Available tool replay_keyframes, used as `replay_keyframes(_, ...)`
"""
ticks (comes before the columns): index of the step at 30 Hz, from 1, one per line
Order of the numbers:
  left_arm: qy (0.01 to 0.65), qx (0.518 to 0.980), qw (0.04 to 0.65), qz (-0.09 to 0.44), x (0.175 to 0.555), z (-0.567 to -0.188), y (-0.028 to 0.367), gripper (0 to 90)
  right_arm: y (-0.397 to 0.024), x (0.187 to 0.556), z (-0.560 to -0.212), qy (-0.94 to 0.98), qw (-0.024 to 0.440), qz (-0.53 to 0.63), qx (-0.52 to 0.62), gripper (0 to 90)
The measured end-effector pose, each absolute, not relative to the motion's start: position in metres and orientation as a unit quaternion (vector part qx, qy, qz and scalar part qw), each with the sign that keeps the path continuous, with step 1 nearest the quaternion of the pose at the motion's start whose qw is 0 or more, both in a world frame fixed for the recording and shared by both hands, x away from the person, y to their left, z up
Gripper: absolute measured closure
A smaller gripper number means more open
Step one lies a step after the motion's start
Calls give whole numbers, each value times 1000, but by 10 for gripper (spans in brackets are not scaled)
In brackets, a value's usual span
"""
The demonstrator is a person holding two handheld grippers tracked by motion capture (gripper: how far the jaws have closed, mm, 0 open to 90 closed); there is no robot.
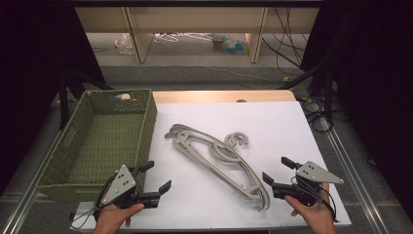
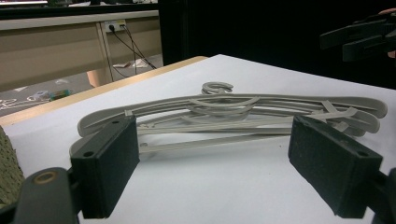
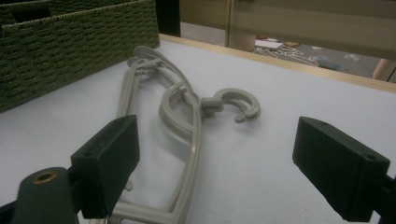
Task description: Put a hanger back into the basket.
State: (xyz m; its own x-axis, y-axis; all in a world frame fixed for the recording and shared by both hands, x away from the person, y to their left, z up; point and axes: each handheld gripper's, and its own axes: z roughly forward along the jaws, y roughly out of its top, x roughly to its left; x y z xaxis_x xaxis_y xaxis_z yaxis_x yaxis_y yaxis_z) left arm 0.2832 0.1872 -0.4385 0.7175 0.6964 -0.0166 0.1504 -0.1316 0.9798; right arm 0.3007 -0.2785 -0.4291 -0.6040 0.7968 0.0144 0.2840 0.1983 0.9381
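A stack of grey plastic hangers (image 1: 214, 158) lies diagonally on the white table top (image 1: 272, 126), hooks (image 1: 236, 140) toward the far side. In the left gripper view the hangers (image 2: 233, 112) lie beyond the jaws, and in the right gripper view the hangers (image 3: 182, 121) run away from the jaws, hook (image 3: 238, 105) to the right. My left gripper (image 1: 156, 176) hovers open at the near left, beside the basket, nothing between its jaws. Held open at the near right, my right gripper (image 1: 276, 169) sits just off the hangers' near end, empty.
A green woven basket (image 1: 97, 141) stands at the table's left, empty inside; its wall (image 3: 70, 46) shows in the right gripper view. Beyond the table are wooden shelf legs, cables and litter on the floor. Black curtains flank both sides.
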Motion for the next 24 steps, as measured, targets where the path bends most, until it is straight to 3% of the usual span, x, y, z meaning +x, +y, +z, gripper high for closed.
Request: replay_keyframes(24,276,727,581,241,285,-440,184,160,-266,309,-431,758,226,493,363,165)
